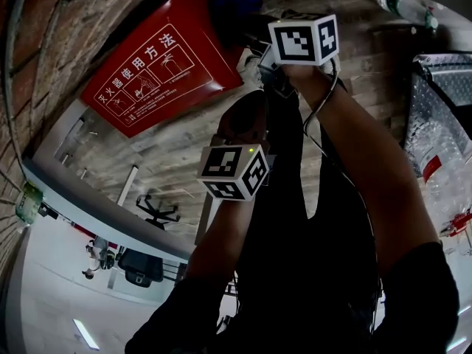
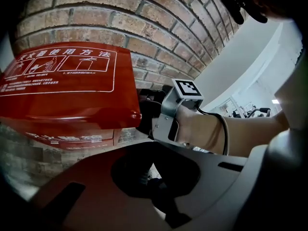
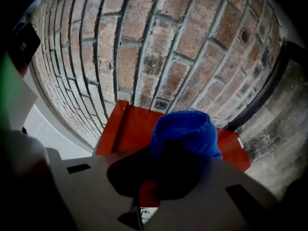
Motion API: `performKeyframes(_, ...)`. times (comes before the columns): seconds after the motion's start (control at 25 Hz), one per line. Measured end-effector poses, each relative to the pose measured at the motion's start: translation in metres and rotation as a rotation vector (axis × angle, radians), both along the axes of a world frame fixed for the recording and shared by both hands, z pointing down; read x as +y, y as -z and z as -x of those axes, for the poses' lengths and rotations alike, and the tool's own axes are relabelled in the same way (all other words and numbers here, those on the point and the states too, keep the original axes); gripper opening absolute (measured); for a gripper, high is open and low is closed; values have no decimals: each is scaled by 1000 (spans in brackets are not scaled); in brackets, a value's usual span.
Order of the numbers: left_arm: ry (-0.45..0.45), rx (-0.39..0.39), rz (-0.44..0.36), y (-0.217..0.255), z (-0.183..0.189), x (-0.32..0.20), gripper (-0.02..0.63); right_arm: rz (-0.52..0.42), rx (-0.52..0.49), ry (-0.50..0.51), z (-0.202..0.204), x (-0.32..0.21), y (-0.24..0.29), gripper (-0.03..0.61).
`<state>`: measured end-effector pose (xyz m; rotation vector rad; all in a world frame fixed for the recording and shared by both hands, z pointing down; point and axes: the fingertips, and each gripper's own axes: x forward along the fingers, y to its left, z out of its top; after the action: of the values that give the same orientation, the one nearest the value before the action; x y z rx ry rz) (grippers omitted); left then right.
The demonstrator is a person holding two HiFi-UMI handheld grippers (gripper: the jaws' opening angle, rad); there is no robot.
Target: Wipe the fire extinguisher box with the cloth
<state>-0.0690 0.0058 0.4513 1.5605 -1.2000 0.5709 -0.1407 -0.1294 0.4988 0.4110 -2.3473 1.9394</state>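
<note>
The red fire extinguisher box [image 1: 166,61] with white printed instructions stands against the brick wall. My right gripper [image 3: 175,177] is shut on a bunched blue cloth [image 3: 185,131], which presses against the red top of the box [image 3: 132,129]. In the head view the cloth [image 1: 234,4] sits at the box's far upper corner, with the right gripper's marker cube [image 1: 304,39] just behind it. My left gripper [image 2: 154,177] is shut and holds nothing. It hangs a little off the front of the box [image 2: 67,95]. Its marker cube [image 1: 234,169] sits below the right one.
A brick wall [image 3: 159,47] rises behind the box. A black pipe [image 3: 269,85] runs down to the right of it. A clear bag of plastic bottles [image 1: 442,146] stands at the right, and a green bottle [image 1: 28,201] lies at the far left.
</note>
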Motion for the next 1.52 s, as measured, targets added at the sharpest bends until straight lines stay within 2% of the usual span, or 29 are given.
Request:
performKeyframes(0.4,-21,-9,18,-12,-1,8,-6,38,51,140,-26,68,-23,41)
performKeyframes(0.48,-21,-11,26,-15,0,12,-6,61,38,128,-27,73,-24,41)
performKeyframes(0.6,-26,-11,29,-17,-2,12,-5,131,-40,34,-22,56,-18,41)
performKeyframes(0.68,-31,-10,31,-17,-4,12,-6,122,-57,2,-15,40,-14,41)
performKeyframes(0.84,-34,-7,35,-20,-5,11,-5,66,-20,46,-9,24,-15,41)
performKeyframes(1.04,-45,-4,48,-27,-6,10,-5,64,-14,63,-2,12,-22,41)
performKeyframes(1.28,-67,1,50,-29,-11,7,-5,78,-34,12,7,-16,-25,41)
performKeyframes(1.52,-84,3,64,-35,-12,9,-6,44,-79,-23,16,-42,-13,41)
